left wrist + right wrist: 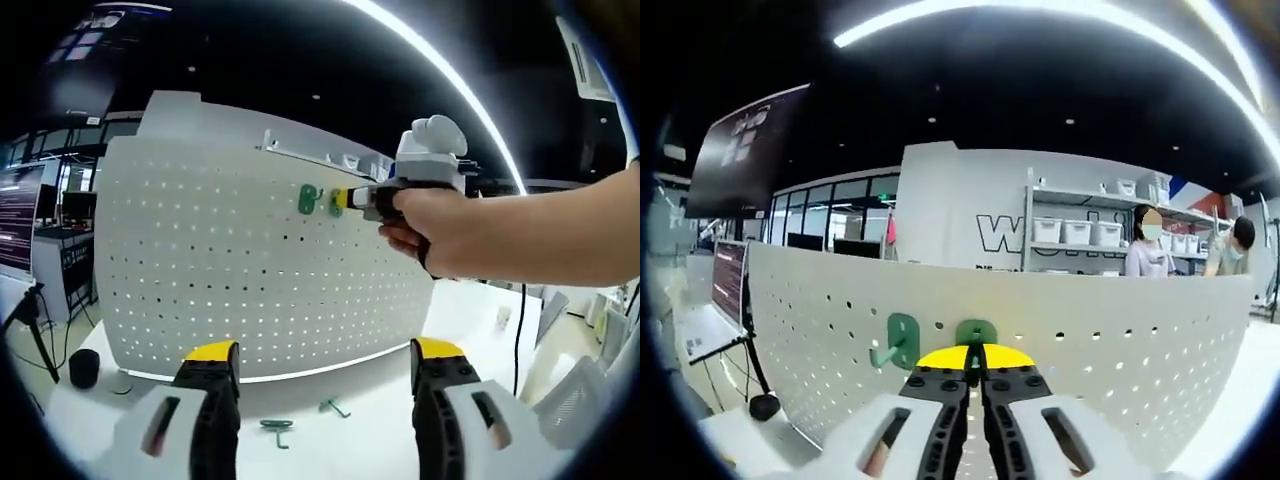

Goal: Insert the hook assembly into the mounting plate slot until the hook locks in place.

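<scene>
A white pegboard mounting plate [220, 270] stands upright on the white table [480, 310]. One green hook [307, 199] hangs on it near its upper right. Right beside that one, a second green hook [336, 206] sits against the board with my right gripper [347, 199] shut on it, a hand holding the tool. In the right gripper view the jaws are together at my right gripper [975, 358], and the held hook's plate [976, 331] shows just above them, next to the mounted hook [898, 341] on the pegboard [1110, 340]. My left gripper [325, 365] stands open in front of the board, holding nothing.
Two loose green hooks [278, 428] [335, 406] lie on the table between my left jaws. A black round object [84, 367] sits at the table's left. Behind the board are shelves with bins [1070, 232] and two people [1145, 245].
</scene>
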The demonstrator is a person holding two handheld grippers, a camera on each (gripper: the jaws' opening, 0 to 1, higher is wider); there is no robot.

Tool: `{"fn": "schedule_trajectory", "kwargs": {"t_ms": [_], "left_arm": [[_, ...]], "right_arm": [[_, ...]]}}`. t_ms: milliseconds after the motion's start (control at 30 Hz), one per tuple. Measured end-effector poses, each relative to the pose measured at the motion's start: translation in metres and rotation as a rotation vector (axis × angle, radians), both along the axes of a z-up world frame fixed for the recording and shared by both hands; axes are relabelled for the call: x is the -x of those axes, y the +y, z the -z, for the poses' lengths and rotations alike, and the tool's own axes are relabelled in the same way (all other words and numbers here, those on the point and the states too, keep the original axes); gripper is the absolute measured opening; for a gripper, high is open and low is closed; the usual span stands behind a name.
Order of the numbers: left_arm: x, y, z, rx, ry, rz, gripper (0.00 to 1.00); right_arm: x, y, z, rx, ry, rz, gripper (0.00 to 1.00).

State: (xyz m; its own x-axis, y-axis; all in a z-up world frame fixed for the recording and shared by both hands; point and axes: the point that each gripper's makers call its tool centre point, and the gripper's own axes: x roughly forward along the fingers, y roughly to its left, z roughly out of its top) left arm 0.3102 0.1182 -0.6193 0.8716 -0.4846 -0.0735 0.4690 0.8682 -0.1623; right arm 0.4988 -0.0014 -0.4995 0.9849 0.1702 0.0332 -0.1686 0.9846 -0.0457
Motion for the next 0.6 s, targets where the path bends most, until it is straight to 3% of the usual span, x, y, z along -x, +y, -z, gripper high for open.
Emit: {"fn": "schedule_trajectory", "kwargs": {"t_ms": [100,167,233,367,600], "left_arm": [[0.000,0.000,0.000,0.004,-0.001,0.000,0.71],[0.001,-0.001,0.000,0.003,0.002,0.003,0.71],[0.001,-0.001,-0.001,0.002,0.000,0.001,0.72],[0.001,0.001,0.000,0.000,0.001,-0.006,0.72],[0.000,0.003,-0.001,-0.001,-0.002,-0.009,0.73]], "right_arm": [[0.000,0.000,-0.001,-0.058,0.012,0.008,0.01],[0.001,0.002,0.001,-0.022,0.015,-0.010,0.03],[0.002,0.000,0.002,-0.043,0.018,-0.015,0.05],[0.006,0.000,0.001,-0.063,0.009,-0.029,0.22],[0.013,-0.001,0.006,-0.071,-0.004,-0.112,0.38]]}}
